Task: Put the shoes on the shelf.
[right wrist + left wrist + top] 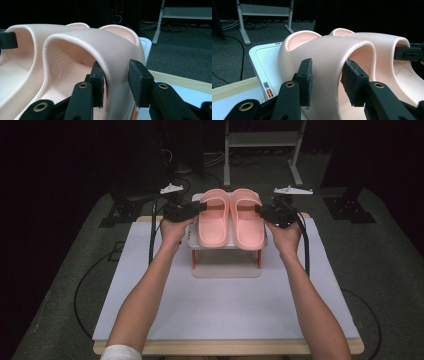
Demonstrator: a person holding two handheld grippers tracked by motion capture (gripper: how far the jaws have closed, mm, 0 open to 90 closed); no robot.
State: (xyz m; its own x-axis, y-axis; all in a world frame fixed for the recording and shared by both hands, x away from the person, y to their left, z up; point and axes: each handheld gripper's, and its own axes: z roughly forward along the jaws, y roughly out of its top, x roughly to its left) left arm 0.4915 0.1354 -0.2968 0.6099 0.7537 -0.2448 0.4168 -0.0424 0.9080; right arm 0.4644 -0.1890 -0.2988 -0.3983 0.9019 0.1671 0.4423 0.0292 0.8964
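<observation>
Two pink slippers, side by side and touching, on the top tier of a small white rack [226, 245] with orange legs, at the far middle of the desk [225, 305]. Left slipper [213, 217], right slipper [247, 217]. My left hand-held gripper [202, 206] has its jaws astride the outer side of the left slipper's strap; in the left gripper view the left pad [306, 81] lies flat against the strap's outer face and the other sits inside, tucked under the strap edge, so I read it as clamped on the strap. My right hand-held gripper [260, 210] straddles the right slipper's strap the same way, but in the right gripper view the outer pad [138, 82] stands clear of the strap with a visible gap and the inner one looks just off the inside face: released, strap between the jaws. Hard to see: slipper heels are cut off at the bottom of both gripper views, and the straps hide the toe ends. In the high view my hands cover both gripper bodies, and jaw contact is too small to judge there. The rack's lower tier is mostly hidden under the top one. Background is dark; one grey frame [262, 140] is partly visible beyond the desk. Count: two slippers, one rack, two hand-held grippers.
</observation>
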